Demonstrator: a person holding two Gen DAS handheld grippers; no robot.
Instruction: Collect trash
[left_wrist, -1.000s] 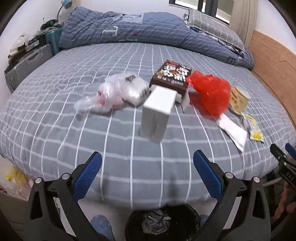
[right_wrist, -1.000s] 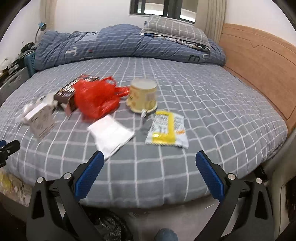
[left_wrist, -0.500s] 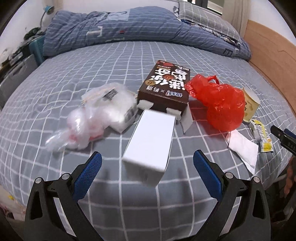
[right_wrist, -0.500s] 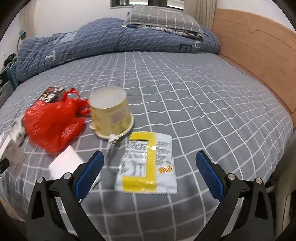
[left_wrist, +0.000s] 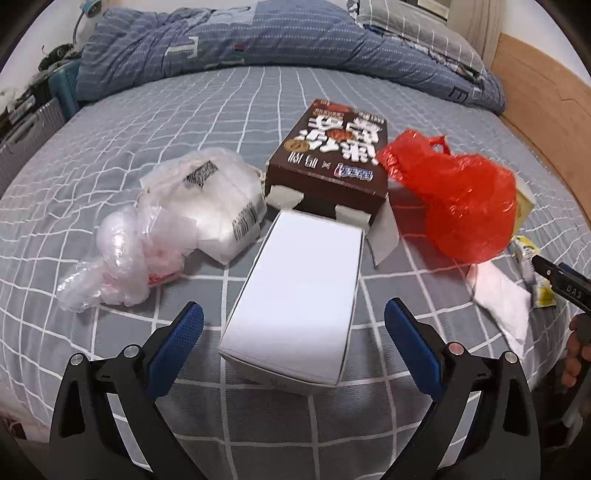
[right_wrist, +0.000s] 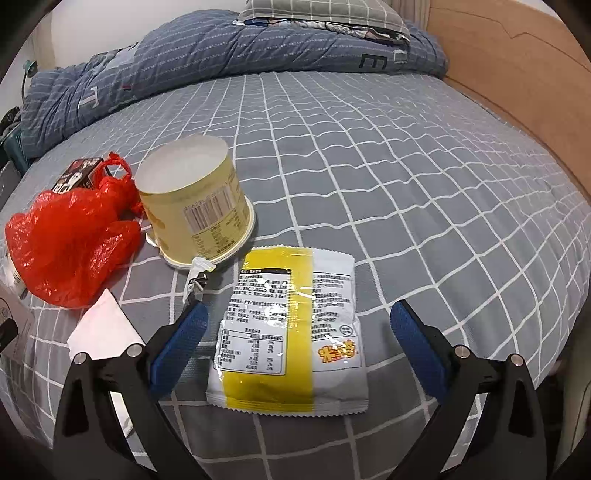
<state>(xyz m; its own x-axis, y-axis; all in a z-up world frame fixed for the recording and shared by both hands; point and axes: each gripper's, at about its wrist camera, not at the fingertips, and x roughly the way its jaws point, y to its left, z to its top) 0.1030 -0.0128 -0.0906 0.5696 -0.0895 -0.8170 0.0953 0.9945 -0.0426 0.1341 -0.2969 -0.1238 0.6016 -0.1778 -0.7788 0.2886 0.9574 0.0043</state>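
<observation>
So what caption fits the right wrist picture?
Open right gripper poised over a yellow snack packet on the bed.

Cup (right_wrist: 192, 206) behind wrapper (right_wrist: 291, 332), on bed (right_wrist: 424, 184)

White cardboard box (left_wrist: 299, 295) flat near bed's foot edge; yellow-white foil snack packet (right_wrist: 291, 332) flat, same edge.

We note both wrist views look low and close across the bed (left_wrist: 221, 103); both share the red bag (left_wrist: 458, 199) (right_wrist: 70, 232).
</observation>
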